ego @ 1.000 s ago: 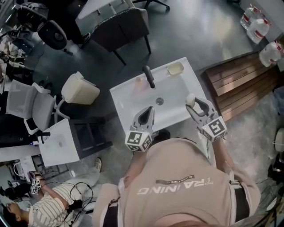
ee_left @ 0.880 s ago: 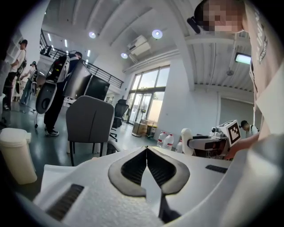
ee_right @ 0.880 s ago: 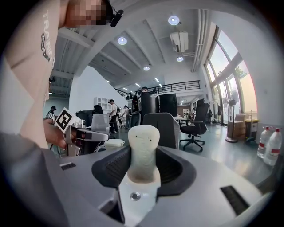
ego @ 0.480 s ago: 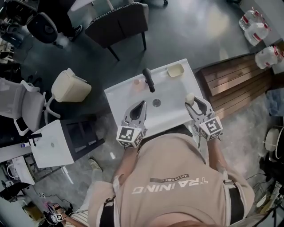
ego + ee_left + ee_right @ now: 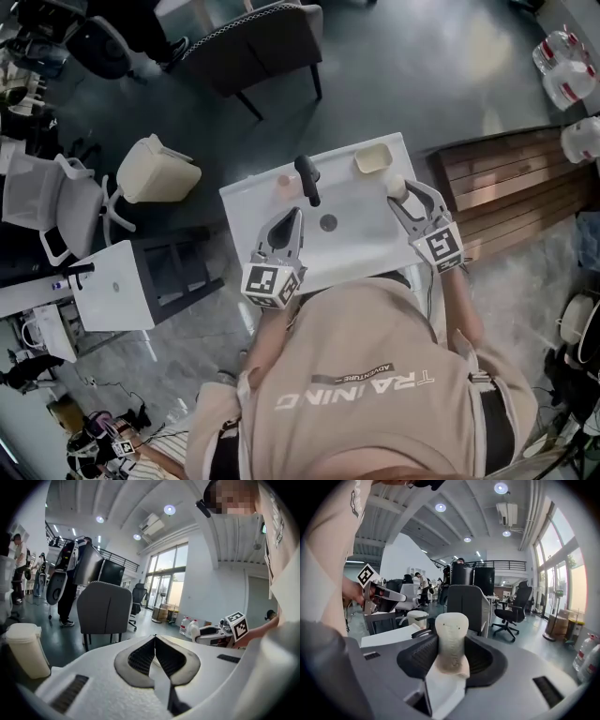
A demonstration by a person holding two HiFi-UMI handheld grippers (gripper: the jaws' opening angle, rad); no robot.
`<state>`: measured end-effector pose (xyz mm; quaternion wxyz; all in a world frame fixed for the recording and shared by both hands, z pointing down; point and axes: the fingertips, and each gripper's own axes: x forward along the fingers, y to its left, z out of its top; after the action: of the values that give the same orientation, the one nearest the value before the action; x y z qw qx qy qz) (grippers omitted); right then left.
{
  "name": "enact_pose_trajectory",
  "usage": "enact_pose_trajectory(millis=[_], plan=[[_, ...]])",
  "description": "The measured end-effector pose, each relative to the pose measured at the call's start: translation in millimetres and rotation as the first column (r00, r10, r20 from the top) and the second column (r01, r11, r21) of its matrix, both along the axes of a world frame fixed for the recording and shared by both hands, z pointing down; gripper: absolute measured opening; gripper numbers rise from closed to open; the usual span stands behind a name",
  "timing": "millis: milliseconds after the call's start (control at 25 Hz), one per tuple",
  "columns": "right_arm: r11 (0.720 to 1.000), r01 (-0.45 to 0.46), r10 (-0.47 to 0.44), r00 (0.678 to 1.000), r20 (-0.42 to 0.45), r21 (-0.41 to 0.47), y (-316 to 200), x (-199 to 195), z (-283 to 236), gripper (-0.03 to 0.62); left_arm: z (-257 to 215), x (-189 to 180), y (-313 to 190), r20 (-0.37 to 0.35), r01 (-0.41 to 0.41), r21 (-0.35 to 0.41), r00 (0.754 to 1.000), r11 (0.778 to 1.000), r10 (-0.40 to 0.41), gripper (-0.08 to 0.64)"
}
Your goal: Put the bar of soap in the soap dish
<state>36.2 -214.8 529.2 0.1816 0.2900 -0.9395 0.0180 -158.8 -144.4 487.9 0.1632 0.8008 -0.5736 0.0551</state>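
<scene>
A cream bar of soap (image 5: 451, 637) stands upright between the jaws of my right gripper (image 5: 403, 190), which is shut on it; in the head view the soap (image 5: 397, 187) shows at the gripper's tip, over the right side of the white sink (image 5: 258, 208). The beige soap dish (image 5: 372, 158) lies on the sink's far right corner, just beyond the soap. My left gripper (image 5: 289, 222) hovers over the sink's left half, its jaws shut with nothing between them (image 5: 154, 641).
A black faucet (image 5: 307, 179) rises at the sink's back middle, with the drain (image 5: 327, 223) in front of it. A cream bin (image 5: 157, 168) stands left of the sink, a grey chair (image 5: 261, 39) behind it, a wooden platform (image 5: 511, 178) to the right.
My right gripper has carried the soap away from me toward the soap dish. The left gripper stayed over the sink's left side. The head camera shifted a little.
</scene>
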Motion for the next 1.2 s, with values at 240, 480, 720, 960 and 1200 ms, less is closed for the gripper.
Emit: enact_pose_trajectory(millis=[240, 480, 720, 960, 1200], plan=[[0.992, 0.124, -0.123, 0.99, -0.064, 0.012, -49.5, 1.5, 30.0, 0.17, 4.2, 22.0, -28.2, 0.018, 0.044, -0.019, 0.999, 0.999, -0.043, 0.011], [0.971, 0.239, -0.238, 0.956, -0.171, -0.014, -80.4, -3.9, 71.6, 0.17, 18.2, 27.1, -32.5, 0.009, 0.109, -0.073, 0.994, 0.991, -0.108, 0.011], [0.901, 0.431, -0.421, 0.851, -0.314, -0.042, -88.7, -26.4, 104.4, 0.17, 30.7, 17.0, -31.8, 0.021, 0.172, -0.119, 0.985, 0.978, -0.17, 0.011], [0.799, 0.591, -0.57, 0.681, -0.459, -0.115, -83.7, -44.9, 147.6, 0.17, 38.6, 15.5, -34.2, 0.013, 0.208, -0.134, 0.978, 0.969, -0.208, 0.009], [0.742, 0.642, -0.626, 0.56, -0.543, -0.194, -79.8, -48.3, 176.3, 0.17, 43.7, 14.0, -35.2, 0.005, 0.217, -0.142, 0.976, 0.966, -0.219, 0.011]])
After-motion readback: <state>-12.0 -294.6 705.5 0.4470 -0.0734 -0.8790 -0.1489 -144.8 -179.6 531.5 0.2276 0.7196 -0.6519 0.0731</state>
